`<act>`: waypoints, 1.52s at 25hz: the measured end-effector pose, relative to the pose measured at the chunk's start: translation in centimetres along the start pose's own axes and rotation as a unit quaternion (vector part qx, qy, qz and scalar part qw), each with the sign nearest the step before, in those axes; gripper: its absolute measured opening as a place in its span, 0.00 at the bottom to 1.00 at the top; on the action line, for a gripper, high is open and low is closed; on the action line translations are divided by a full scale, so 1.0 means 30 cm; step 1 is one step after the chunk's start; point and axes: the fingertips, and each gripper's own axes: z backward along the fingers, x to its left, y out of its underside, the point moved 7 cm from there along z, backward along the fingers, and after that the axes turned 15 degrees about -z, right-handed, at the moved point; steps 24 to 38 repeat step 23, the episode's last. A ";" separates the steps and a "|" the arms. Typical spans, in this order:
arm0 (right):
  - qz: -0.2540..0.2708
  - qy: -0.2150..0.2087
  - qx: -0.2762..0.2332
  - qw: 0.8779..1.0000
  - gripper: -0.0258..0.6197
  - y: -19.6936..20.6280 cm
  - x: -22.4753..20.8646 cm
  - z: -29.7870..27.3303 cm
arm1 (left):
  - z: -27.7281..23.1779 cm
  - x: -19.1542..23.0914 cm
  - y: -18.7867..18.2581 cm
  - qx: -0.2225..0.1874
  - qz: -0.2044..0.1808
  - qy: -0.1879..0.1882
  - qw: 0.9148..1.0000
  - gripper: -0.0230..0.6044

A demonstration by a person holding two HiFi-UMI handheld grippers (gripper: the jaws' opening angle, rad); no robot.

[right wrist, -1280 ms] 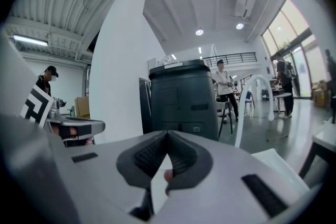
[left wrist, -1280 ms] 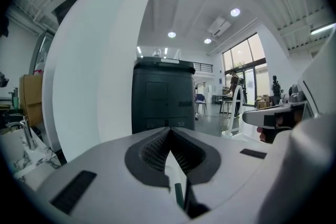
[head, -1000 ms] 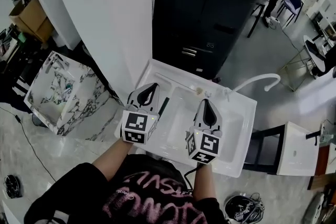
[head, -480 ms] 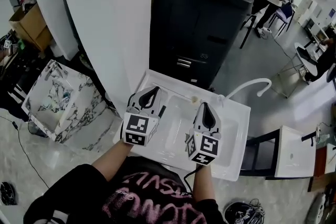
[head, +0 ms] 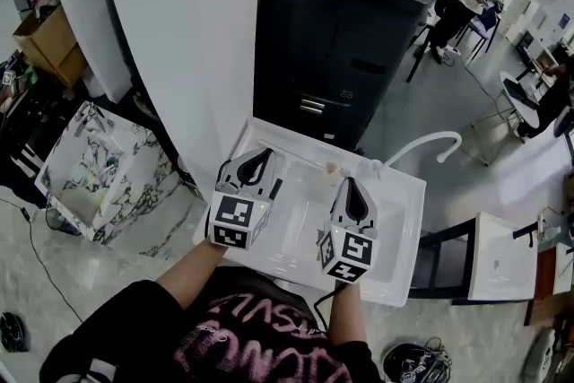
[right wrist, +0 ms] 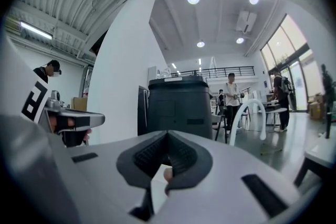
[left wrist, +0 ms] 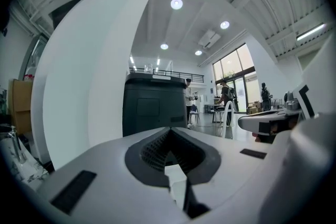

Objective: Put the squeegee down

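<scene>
Around us is an open workshop with a pale floor. At the left stands a marble-patterned box (head: 90, 161), then a white pillar (head: 170, 13) and a black cabinet (head: 341, 22) behind the white sink (head: 395, 238), whose curved tap (head: 430, 143) is at the right. The left gripper (head: 258, 155) hovers over the sink's left side, jaws together on nothing. Just right of it a slim dark bar, which we take for the squeegee (head: 277, 187), lies on the sink, free of both tools. The right gripper (head: 350, 184) hangs over the basin, jaws likewise closed and empty. We judge the putting-down done, with only drawing back left.
</scene>
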 end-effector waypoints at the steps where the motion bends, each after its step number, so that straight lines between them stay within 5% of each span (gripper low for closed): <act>1: 0.000 0.000 0.001 1.000 0.07 0.003 0.001 0.001 | 0.002 0.000 0.000 0.000 0.000 -0.001 1.000 0.05; 38: -0.003 0.009 0.004 1.000 0.07 0.018 0.033 -0.025 | -0.001 0.058 0.022 0.005 0.002 -0.004 1.000 0.05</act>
